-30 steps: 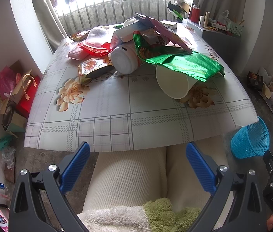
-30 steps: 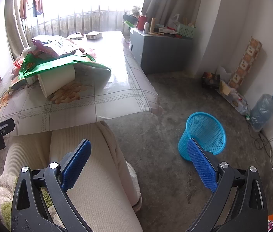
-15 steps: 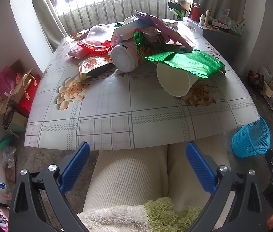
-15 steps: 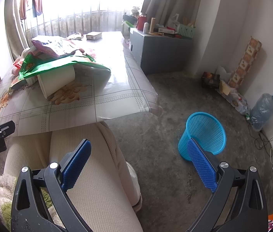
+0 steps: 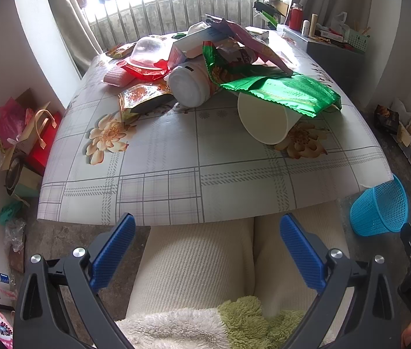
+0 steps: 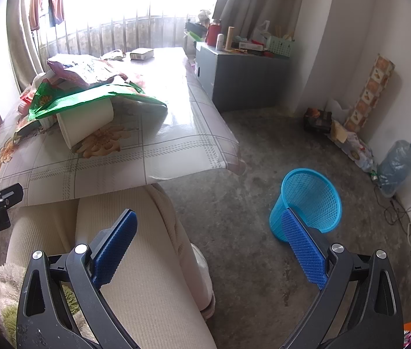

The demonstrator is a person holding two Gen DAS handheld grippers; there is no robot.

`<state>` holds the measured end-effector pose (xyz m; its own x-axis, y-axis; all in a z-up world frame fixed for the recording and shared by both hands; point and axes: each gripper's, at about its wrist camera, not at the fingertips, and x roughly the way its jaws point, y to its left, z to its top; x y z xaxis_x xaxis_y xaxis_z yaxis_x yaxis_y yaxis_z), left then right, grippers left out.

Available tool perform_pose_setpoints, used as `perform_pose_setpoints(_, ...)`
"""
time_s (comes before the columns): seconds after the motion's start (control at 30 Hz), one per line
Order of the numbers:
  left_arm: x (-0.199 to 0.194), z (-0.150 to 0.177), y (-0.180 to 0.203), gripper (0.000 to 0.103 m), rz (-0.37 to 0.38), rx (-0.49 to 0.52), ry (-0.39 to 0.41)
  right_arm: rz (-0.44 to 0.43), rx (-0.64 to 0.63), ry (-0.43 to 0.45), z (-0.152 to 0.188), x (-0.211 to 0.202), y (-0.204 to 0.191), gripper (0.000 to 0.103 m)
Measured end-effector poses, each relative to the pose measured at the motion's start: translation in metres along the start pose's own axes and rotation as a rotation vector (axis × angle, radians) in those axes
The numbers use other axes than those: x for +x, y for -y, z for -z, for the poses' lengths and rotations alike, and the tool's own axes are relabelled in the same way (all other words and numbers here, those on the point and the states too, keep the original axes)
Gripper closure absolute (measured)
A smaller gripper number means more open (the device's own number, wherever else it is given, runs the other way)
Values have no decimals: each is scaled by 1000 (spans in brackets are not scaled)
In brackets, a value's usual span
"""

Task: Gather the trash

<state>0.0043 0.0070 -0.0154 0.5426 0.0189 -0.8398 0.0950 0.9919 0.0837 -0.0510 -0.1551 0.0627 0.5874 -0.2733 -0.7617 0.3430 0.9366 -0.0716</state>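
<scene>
While both blue-padded grippers, left (image 5: 207, 232) and right (image 6: 209, 229), hang spread wide and empty, the trash heap with its white paper cup (image 5: 265, 122) lies at twelve o'clock on the floral-checked table (image 5: 194, 160), the blue mesh plastic basket (image 6: 307, 203) at two o'clock.

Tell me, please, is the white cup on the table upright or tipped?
Tipped: the white cup lies on its side under the green wrapper.

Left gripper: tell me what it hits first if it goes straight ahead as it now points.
Probably the near edge of the table. The left gripper, open and empty, hangs over the person's lap, aimed at that edge. Beyond it, the white cup looks nearest, though depth is unclear.
</scene>
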Motion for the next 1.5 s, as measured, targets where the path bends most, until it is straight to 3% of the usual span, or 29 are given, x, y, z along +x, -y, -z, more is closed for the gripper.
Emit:
perform_pose_setpoints(0.23,7,-6,-10,5,3,-23,-7,-14,6,14,-10,4,0,8)
perform_pose_setpoints(0.43,13,-23,-32,5,6,-59,34,-37,-8,132,-34,3,-4,8)
perform_pose_setpoints(0.67,23,-45,-61,5,18,-49,109,-173,9,149,-53,21,-14,8)
perform_pose_setpoints(0.8,27,-58,-81,5,116,-27,184,-214,32,139,-57,32,-16,8)
perform_pose_setpoints(1.0,39,-84,-117,6,240,-173,217,-252,57,56,-58,55,-12,8)
perform_pose_setpoints(1.17,49,-104,-140,6,301,-276,260,-302,95,14,-63,71,-7,8)
perform_pose_setpoints(1.4,58,-120,-147,6,374,-299,289,-394,178,67,-87,69,14,9)
perform_pose_setpoints(1.5,57,-123,-146,6,389,-292,307,-477,219,87,-105,69,26,10)
